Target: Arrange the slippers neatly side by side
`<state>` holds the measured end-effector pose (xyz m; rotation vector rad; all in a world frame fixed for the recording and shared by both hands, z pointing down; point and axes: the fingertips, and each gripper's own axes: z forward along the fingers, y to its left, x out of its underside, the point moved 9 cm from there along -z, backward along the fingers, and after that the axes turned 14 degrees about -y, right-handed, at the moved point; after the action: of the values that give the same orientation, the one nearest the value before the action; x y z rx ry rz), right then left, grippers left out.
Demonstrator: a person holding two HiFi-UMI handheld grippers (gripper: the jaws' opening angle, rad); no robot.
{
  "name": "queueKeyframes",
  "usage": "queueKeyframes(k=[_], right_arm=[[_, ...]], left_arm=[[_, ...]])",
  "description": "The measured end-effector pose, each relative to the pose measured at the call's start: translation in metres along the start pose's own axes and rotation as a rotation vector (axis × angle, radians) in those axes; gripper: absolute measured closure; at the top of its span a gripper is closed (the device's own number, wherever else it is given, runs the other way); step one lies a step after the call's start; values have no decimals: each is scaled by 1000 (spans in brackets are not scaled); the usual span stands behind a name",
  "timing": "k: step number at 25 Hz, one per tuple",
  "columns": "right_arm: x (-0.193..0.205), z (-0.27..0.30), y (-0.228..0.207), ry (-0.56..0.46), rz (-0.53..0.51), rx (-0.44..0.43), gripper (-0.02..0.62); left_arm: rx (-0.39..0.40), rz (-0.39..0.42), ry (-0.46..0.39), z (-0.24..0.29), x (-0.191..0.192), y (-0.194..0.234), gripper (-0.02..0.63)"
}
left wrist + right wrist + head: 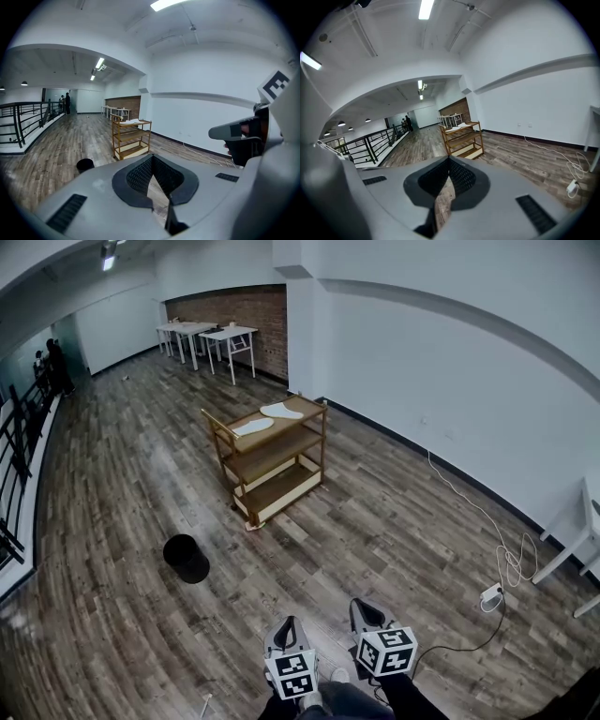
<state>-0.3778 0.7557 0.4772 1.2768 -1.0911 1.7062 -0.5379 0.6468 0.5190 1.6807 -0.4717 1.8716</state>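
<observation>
Two white slippers lie on the top shelf of a wooden cart in the middle of the room. One slipper is nearer the left end and the other further back right, and they are apart and angled differently. Both grippers are far from the cart, low in the head view near the person's body. The left gripper and the right gripper are shut, with nothing between their jaws. The left gripper view shows the cart ahead beyond the shut jaw tips. The right gripper view shows the cart beyond the tips.
A black bucket stands on the wood floor, left of the path to the cart. A white cable and power strip lie by the right wall. White tables stand at the far brick wall. A railing runs along the left.
</observation>
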Motion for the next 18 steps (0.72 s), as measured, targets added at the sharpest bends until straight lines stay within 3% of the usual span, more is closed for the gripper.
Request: queueKeyframes(k=[18], right_arm=[[-34,110,-76,17,-16,-75,597]], left_arm=[[-52,8,-17,125,-26,-21,604]])
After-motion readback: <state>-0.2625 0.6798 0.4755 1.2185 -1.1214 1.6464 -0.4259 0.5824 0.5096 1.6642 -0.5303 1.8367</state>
